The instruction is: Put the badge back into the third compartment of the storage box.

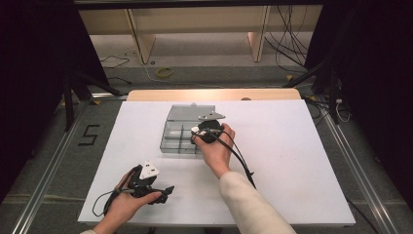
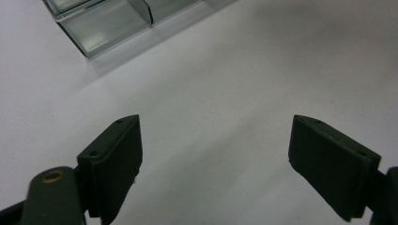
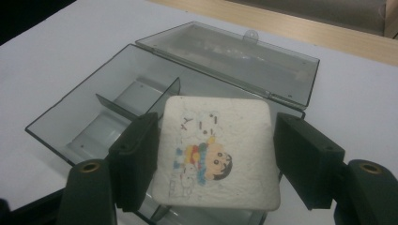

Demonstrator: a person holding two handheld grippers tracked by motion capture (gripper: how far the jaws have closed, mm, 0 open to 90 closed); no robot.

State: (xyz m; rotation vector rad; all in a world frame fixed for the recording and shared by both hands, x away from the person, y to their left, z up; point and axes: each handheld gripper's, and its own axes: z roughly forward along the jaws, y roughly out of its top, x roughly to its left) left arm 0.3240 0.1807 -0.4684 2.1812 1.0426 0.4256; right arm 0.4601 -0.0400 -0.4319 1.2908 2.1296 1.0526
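Cream sleeve [image 1: 248, 200], black tool [image 1: 208, 132], trailing cable [image 1: 238, 156], grey three-cornered plate [image 1: 211, 116]

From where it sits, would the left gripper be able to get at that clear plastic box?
Probably yes. The left gripper rests open near the table's front edge, and bare white tabletop lies between it and the clear compartment box. The right gripper, holding a white square tablet, crowds the box's near side.

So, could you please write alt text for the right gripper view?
A white square pad with a cartoon child printed on it sits between the right tool's two black jaws, above an open clear compartment box on a white table.
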